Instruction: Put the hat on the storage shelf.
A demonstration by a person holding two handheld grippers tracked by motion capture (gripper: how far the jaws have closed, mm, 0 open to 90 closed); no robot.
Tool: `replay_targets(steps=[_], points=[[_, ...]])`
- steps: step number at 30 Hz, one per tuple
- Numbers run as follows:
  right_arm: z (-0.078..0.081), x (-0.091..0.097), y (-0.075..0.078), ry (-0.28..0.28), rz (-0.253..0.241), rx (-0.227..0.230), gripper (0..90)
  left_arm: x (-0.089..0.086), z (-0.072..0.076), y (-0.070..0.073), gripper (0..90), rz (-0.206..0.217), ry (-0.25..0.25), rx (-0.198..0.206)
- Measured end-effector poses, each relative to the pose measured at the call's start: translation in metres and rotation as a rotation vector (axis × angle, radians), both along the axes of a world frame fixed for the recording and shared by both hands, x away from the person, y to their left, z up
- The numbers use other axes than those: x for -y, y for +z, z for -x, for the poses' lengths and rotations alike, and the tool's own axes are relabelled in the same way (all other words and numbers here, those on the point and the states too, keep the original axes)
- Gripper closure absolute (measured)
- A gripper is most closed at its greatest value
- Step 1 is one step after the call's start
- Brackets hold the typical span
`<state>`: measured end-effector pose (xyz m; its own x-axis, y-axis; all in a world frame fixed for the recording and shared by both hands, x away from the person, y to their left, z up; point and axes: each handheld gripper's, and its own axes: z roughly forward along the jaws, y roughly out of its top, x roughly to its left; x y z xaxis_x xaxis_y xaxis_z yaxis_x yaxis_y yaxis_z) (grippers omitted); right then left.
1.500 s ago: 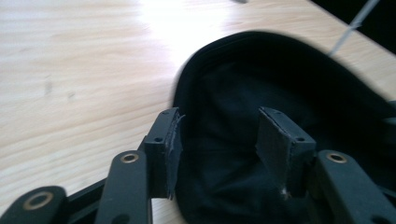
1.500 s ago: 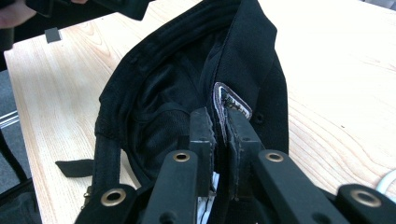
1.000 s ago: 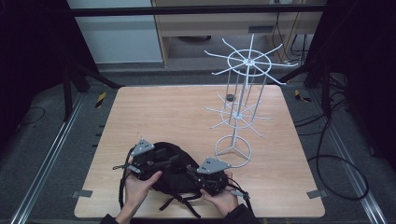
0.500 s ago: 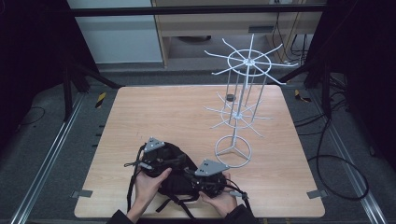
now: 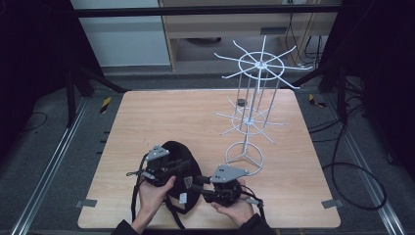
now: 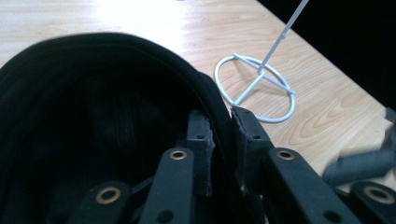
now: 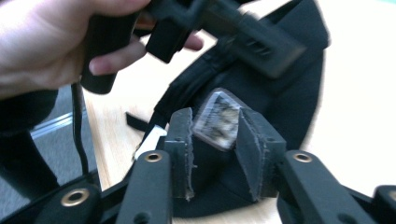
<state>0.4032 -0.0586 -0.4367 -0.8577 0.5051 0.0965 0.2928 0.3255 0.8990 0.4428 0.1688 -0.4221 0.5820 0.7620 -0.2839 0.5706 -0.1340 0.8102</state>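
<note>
A black bag [image 5: 176, 169] with loose straps lies at the table's near edge. My left gripper [image 6: 223, 140] has just been closing and is shut on the bag's padded rim [image 6: 205, 93], which runs between its pads. From the right, my right gripper [image 7: 215, 126] points at the bag [image 7: 285, 88]. Its jaws have just been opening and stand apart around a small grey patch [image 7: 217, 119] on the bag. The picture is blurred there. In the high view the left gripper [image 5: 183, 164] rests over the bag, and the right gripper [image 5: 195, 186] is at its right side.
A white wire rack [image 5: 252, 93] with spoke arms stands at the right, its ring base [image 5: 243, 155] just beyond the right gripper. The ring base [image 6: 256, 88] lies close to the bag. A small dark object [image 5: 241, 102] sits behind the rack. The table's far half is bare wood.
The left gripper has shifted slightly right, over the bag's top. The right hand has hardly moved.
</note>
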Motion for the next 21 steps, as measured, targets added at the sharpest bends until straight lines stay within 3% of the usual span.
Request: replay_targets(steps=[4, 8, 16, 18, 21], points=[[-0.003, 0.013, 0.002, -0.054, -0.011, 0.011, 61.8, -0.005, 0.006, 0.009, 80.2, 0.026, -0.017, 0.031], [-0.010, 0.020, -0.006, -0.100, 0.000, -0.006, 58.0, -0.007, 0.011, 0.016, 81.0, 0.037, -0.043, 0.060], [-0.013, 0.011, -0.018, -0.090, 0.008, -0.019, 54.2, -0.003, 0.025, 0.032, 81.5, 0.064, -0.105, 0.123], [-0.014, 0.010, -0.019, -0.081, -0.003, -0.023, 56.9, -0.001, 0.027, 0.034, 81.5, 0.060, -0.118, 0.135], [-0.014, 0.009, -0.019, -0.059, -0.015, -0.030, 70.9, 0.001, 0.029, 0.035, 81.6, 0.060, -0.137, 0.146]])
